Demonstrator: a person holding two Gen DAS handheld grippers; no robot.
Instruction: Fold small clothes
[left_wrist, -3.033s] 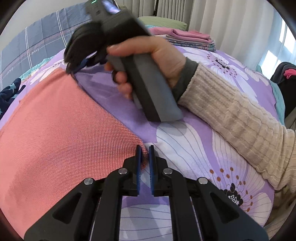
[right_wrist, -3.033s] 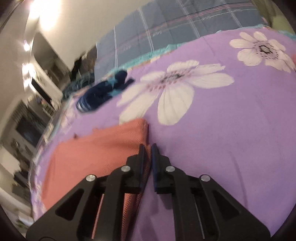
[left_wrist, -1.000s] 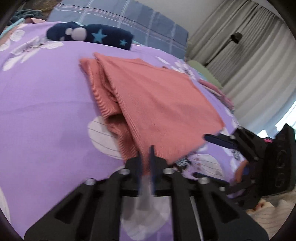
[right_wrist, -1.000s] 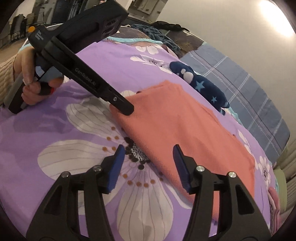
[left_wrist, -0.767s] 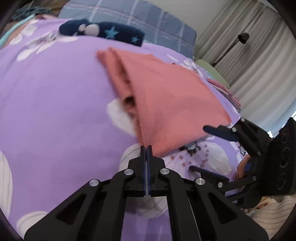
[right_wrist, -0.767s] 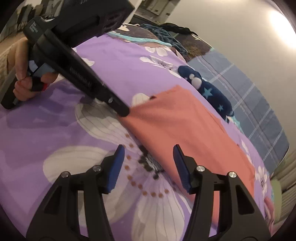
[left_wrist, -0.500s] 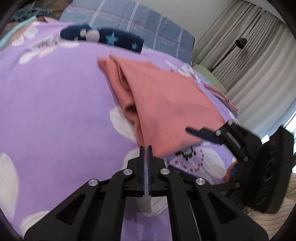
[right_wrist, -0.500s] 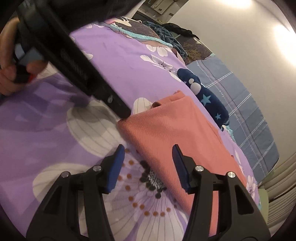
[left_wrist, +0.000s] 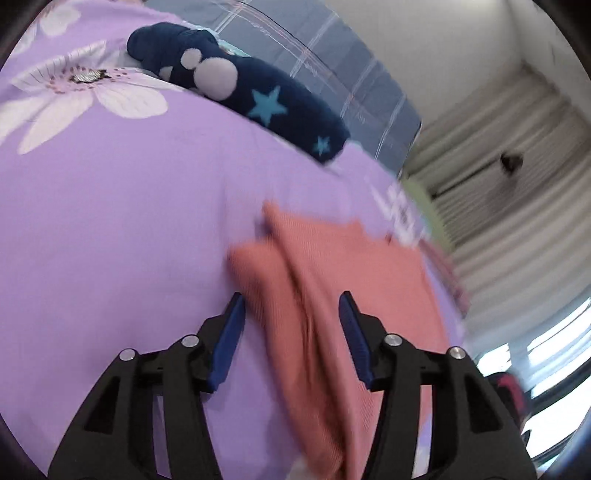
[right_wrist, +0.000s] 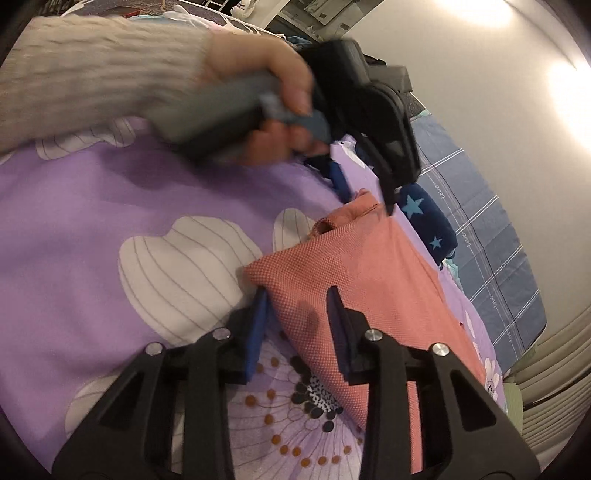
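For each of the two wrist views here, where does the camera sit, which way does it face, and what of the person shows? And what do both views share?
Left wrist: sits on the left tool, looking down along its opening fingers at the salmon garment, which lies between them; no hand shows.
Right wrist: sits on the right tool, whose jaws are closing about the garment's near corner; it faces the left hand and knit sleeve.
Shared: the garment, the purple floral bedspread, the navy star-print item and the plaid pillow.

Coral garment (right_wrist: 373, 273), purple flowered bedspread (right_wrist: 110, 206)
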